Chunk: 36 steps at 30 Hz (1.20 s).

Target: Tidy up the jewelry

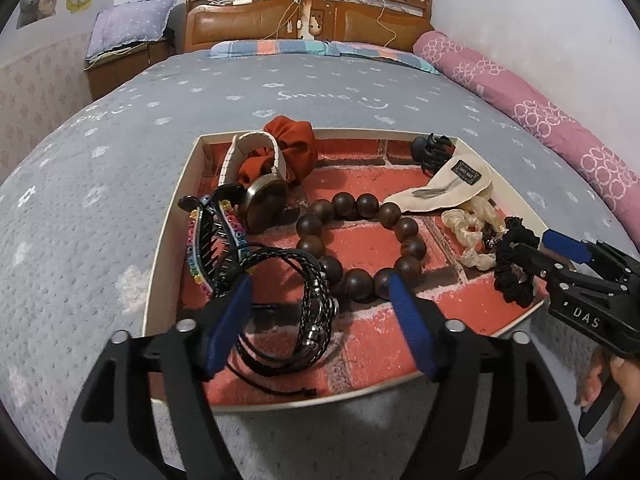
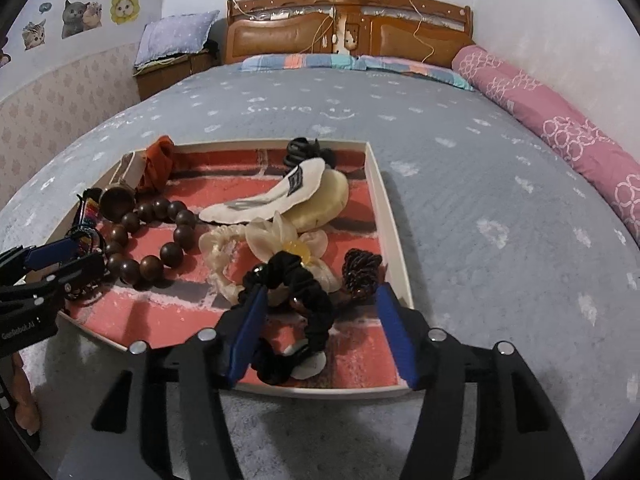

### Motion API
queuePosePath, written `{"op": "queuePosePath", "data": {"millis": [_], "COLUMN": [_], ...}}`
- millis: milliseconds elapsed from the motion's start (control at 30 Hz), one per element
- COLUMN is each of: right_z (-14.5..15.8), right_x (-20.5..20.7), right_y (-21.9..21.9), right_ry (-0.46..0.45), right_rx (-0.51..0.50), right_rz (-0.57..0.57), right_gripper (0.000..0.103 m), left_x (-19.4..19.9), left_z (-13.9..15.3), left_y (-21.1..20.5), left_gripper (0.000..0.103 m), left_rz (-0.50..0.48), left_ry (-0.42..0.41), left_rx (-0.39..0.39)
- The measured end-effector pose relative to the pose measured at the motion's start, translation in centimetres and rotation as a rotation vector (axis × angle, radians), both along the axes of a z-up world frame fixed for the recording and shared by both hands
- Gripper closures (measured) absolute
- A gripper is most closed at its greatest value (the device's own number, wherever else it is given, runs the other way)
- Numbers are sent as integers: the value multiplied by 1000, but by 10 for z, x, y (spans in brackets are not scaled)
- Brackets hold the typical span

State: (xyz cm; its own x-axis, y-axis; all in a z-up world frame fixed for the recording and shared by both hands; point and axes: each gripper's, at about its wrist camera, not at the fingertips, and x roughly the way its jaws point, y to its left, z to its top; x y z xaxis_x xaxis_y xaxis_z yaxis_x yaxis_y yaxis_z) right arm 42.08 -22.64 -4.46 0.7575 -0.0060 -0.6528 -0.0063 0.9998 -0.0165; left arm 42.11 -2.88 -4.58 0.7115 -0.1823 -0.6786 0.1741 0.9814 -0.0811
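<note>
A shallow white tray (image 1: 172, 216) with a red brick-print floor lies on the bed and holds the jewelry. My left gripper (image 1: 320, 284) is open, its blue pads on either side of a black braided bracelet (image 1: 316, 300). Behind it lie a brown wooden bead bracelet (image 1: 360, 236), a rainbow hair claw (image 1: 216, 240) and a watch (image 1: 264, 200). My right gripper (image 2: 320, 296) is open over a black scrunchie (image 2: 308, 300) in the tray's (image 2: 376, 184) near right corner. A cream scrunchie (image 2: 240, 248) lies just beyond it.
An orange scrunchie (image 1: 292, 148), a black claw clip (image 1: 434, 154) and a cream hair clip (image 1: 448, 188) lie at the tray's back. A dark braided tie (image 2: 360, 272) lies by the right rim. Grey bedspread (image 1: 100, 184) surrounds the tray; a pink bolster (image 1: 540, 120) runs along the right.
</note>
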Motion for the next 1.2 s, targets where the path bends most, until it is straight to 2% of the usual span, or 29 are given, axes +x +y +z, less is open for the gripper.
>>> {"op": "queuePosePath", "data": {"millis": [67, 133, 200, 233, 367, 500, 733, 867, 1100, 1200], "right_z": [2, 3, 5, 7, 15, 20, 29, 34, 29, 30], "right_x": [-3, -6, -11, -14, -33, -50, -83, -105, -153, -176], "right_y": [-1, -1, 1, 2, 5, 8, 10, 4, 10, 12], "right_ry": [-9, -15, -30, -44, -99, -141, -213, -215, -210, -219], "right_rx": [12, 9, -12, -20, -28, -40, -45, 16, -25, -30], "right_rz": [5, 6, -1, 0, 3, 0, -16, -50, -62, -62], "right_gripper": [30, 29, 19, 11, 5, 5, 4, 4, 4, 4], "left_x": [-6, -11, -17, -21, -34, -50, -87, -105, -153, -173], "left_z": [3, 6, 10, 12, 18, 20, 27, 32, 35, 35], "left_y": [2, 2, 2, 2, 4, 9, 17, 26, 51, 51], "left_gripper": [22, 13, 8, 6, 5, 5, 5, 5, 5, 5], "left_rz": [-1, 5, 7, 5, 10, 13, 99, 143, 201, 211], "left_ry": [-16, -37, -60, -72, -106, -128, -231, -234, -238, -237], "left_rx": [-8, -3, 2, 2, -5, -35, 4, -6, -66, -39]}}
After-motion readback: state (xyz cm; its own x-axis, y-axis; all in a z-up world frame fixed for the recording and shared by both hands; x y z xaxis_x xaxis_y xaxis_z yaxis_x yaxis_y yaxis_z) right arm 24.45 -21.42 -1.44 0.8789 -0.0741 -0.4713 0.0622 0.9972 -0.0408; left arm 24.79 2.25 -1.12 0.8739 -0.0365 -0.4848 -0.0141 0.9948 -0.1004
